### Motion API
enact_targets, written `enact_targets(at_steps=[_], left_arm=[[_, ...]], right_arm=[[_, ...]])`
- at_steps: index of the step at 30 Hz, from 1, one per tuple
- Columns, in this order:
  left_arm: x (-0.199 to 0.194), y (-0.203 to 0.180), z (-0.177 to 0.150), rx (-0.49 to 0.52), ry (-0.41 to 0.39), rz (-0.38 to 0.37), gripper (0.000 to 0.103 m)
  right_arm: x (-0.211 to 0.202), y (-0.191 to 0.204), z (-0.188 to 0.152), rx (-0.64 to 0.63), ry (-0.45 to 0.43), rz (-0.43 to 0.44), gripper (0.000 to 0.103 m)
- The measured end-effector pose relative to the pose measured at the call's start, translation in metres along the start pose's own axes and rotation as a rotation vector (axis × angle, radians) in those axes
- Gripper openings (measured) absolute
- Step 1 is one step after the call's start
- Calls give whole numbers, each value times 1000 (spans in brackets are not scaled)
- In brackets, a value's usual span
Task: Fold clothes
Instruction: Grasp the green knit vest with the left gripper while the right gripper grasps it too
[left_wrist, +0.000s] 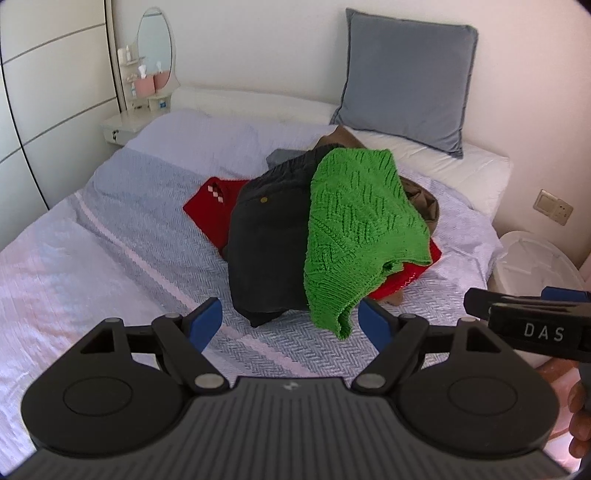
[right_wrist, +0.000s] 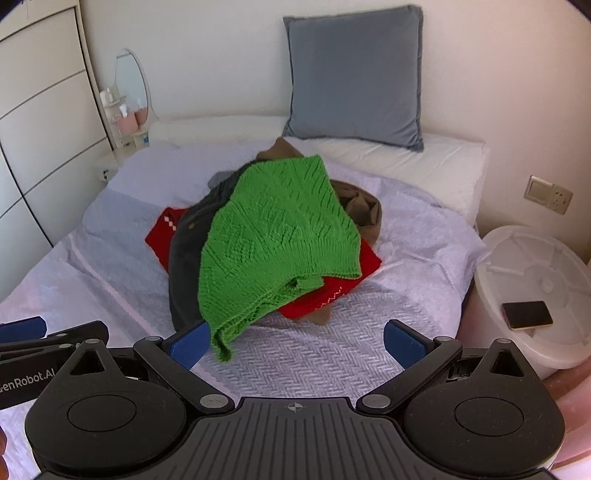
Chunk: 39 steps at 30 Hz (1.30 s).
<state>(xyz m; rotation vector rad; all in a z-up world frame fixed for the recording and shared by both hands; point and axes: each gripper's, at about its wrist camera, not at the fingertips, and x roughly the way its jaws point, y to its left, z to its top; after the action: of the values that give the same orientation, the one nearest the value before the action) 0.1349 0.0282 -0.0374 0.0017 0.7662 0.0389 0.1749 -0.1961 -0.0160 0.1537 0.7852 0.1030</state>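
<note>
A: Report the position of the clothes pile (left_wrist: 325, 229).

B: It lies on the bed cover (left_wrist: 122, 236), in front of the grey cushion (left_wrist: 402, 81). A green knit sweater (right_wrist: 277, 236) is draped on top, over a dark garment (left_wrist: 266, 243), a red knit (left_wrist: 214, 203) and a brown item (right_wrist: 362, 206).

A: Left gripper (left_wrist: 291, 325) status?

B: Blue-padded fingers spread apart, holding nothing, just short of the pile's near edge; the sweater's lowest corner hangs between them.

A: Right gripper (right_wrist: 295, 343) status?

B: Also spread apart and empty, near the same edge. Right of the pile, a phone (right_wrist: 528, 314) rests on a white lidded bin (right_wrist: 517, 258).
</note>
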Motion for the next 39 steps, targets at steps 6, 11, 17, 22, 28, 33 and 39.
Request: enact_targets(at_steps=[6, 11, 17, 22, 28, 33, 39], left_arm=[[42, -10, 12, -8, 58, -5, 78], [75, -21, 25, -7, 101, -16, 78], [110, -28, 41, -14, 143, -18, 78], [140, -32, 56, -22, 169, -30, 78], [179, -35, 70, -28, 192, -61, 77], [207, -38, 80, -27, 205, -95, 77], [239, -35, 86, -62, 226, -147, 77]], right_arm=[[35, -20, 14, 36, 46, 25, 102], [63, -42, 29, 108, 86, 79, 102], [102, -61, 53, 159, 139, 151, 102], [135, -70, 67, 188, 162, 181, 102], [179, -86, 81, 262, 208, 222, 94], [218, -108, 88, 390, 255, 269, 90], [255, -131, 90, 600, 268, 339, 90]])
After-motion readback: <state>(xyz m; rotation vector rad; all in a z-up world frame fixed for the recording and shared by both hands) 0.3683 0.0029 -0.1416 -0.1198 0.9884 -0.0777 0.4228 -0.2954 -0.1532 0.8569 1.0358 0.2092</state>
